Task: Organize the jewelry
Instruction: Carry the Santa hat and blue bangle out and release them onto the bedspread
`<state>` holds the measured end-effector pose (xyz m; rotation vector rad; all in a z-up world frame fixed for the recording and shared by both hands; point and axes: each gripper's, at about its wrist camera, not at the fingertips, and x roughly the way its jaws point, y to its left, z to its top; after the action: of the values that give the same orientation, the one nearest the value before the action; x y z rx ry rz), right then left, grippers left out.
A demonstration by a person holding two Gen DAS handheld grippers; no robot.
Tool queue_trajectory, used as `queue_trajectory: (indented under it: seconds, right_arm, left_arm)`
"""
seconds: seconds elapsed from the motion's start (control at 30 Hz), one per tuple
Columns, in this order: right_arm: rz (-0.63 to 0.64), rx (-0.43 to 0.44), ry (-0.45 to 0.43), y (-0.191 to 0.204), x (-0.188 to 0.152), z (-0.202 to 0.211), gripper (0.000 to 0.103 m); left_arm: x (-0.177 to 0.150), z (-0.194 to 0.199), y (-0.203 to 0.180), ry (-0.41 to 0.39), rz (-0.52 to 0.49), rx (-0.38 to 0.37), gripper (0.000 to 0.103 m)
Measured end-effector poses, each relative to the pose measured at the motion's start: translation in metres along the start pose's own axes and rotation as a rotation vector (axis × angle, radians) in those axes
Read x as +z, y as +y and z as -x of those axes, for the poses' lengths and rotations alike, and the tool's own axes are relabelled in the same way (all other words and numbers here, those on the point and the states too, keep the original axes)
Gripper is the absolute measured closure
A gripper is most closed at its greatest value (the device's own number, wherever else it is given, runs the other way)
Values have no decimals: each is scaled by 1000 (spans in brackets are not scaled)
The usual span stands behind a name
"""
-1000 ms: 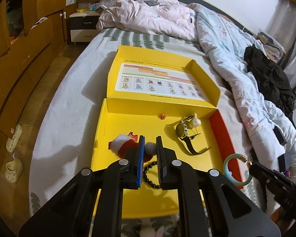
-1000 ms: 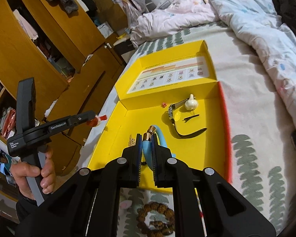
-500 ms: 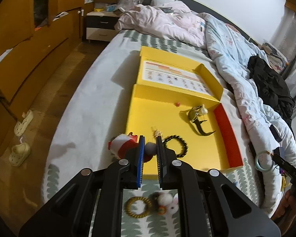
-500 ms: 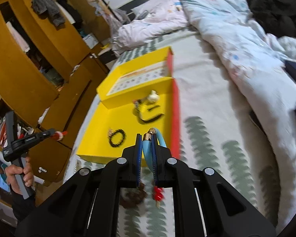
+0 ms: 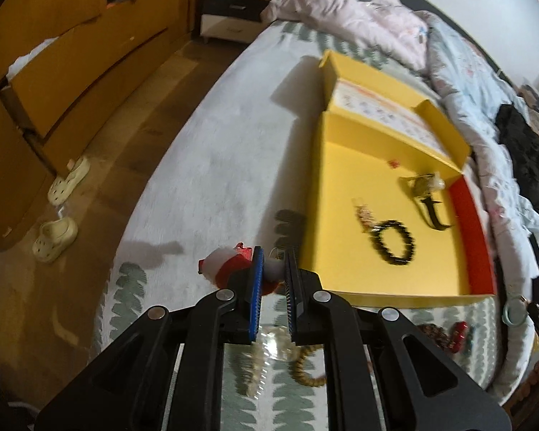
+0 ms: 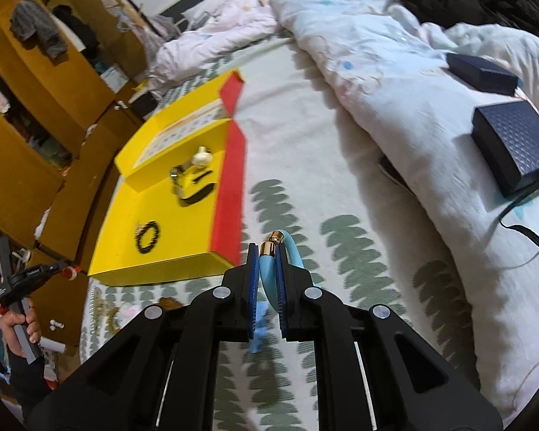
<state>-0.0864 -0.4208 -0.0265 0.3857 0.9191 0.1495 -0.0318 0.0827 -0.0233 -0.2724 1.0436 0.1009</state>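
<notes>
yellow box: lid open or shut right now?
Open. The yellow box has its lid folded back flat on the bed, printed inside facing up, with the black bead bracelet visible in the tray.

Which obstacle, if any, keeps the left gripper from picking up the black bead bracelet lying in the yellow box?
Probably not free yet: the left gripper has its jaws closed on a red-and-white fluffy ornament. The black bead bracelet lies uncovered on the floor of the yellow box, so only that load blocks it.

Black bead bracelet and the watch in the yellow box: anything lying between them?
No. In the right wrist view, only bare yellow box floor separates the black bead bracelet from the watch; the left wrist view agrees, though blurred.
</notes>
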Motion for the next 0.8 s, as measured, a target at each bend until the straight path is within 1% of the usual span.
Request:
queue_trajectory:
  seconds: [0.17, 0.27, 0.4, 0.53, 0.63, 0.7, 0.73, 0.8]
  right_arm:
    - [-4, -60, 37, -9, 0, -25, 93]
    - [2, -78, 69, -10, -2, -45, 93]
    - [15, -69, 95, -4, -3, -65, 93]
    - [42, -68, 108, 7, -3, -77, 92]
    - [28, -48, 126, 7, -2, -86, 89]
    - [24, -39, 136, 8, -2, -91, 84]
    - [19, -38, 139, 8, -2, -93, 83]
    - [3, -30, 139, 6, -1, -96, 83]
  left_arm:
    - [3, -16, 3, 20, -4, 26, 92]
    - [4, -30, 0, 41, -12, 37, 91]
    - [4, -48, -4, 73, -28, 64, 91]
    - [6, -57, -8, 91, -41, 66, 91]
    - [8, -63, -7, 102, -38, 73, 90]
    - [11, -67, -6, 111, -28, 69, 87]
    - [12, -68, -4, 115, -21, 65, 85]
    - [15, -68, -1, 114, -5, 59, 75]
